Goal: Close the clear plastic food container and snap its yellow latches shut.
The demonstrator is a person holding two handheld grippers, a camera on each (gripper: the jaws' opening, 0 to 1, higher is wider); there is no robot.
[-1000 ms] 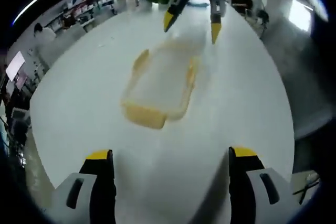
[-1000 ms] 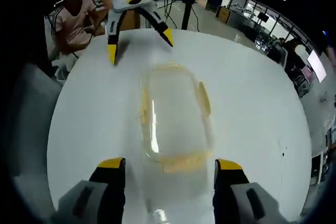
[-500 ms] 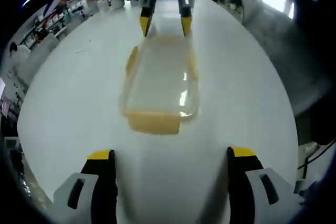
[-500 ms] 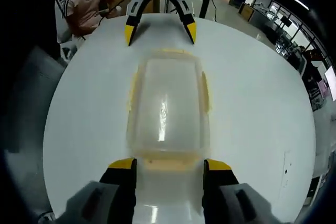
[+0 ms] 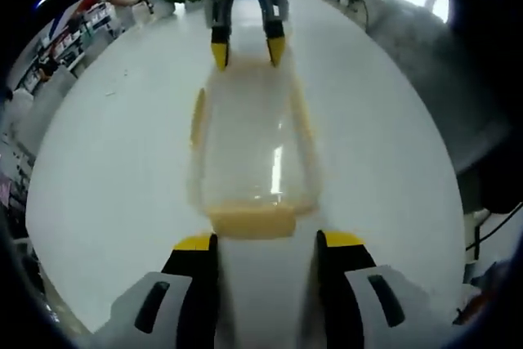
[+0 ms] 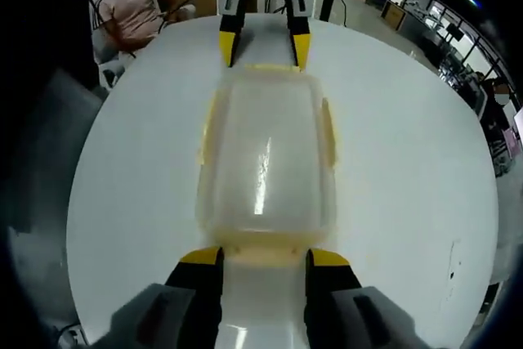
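Hard to tell if the lid is fully seated, it's all see-through glare. The clear plastic container (image 5: 252, 143) sits lengthwise on the glossy white round table (image 5: 106, 153), rounded corners, yellow latches (image 5: 251, 222) at the ends and sides. Left gripper (image 5: 261, 243) and right gripper (image 6: 261, 257) each have jaws apart, flanking an end latch.

Clear plastic container (image 6: 265, 157) lies flat on the white table (image 6: 409, 161), lid on, yellow latches (image 5: 251, 222) at its ends and long sides.

Views face each other (close) across the container (image 5: 249, 140).
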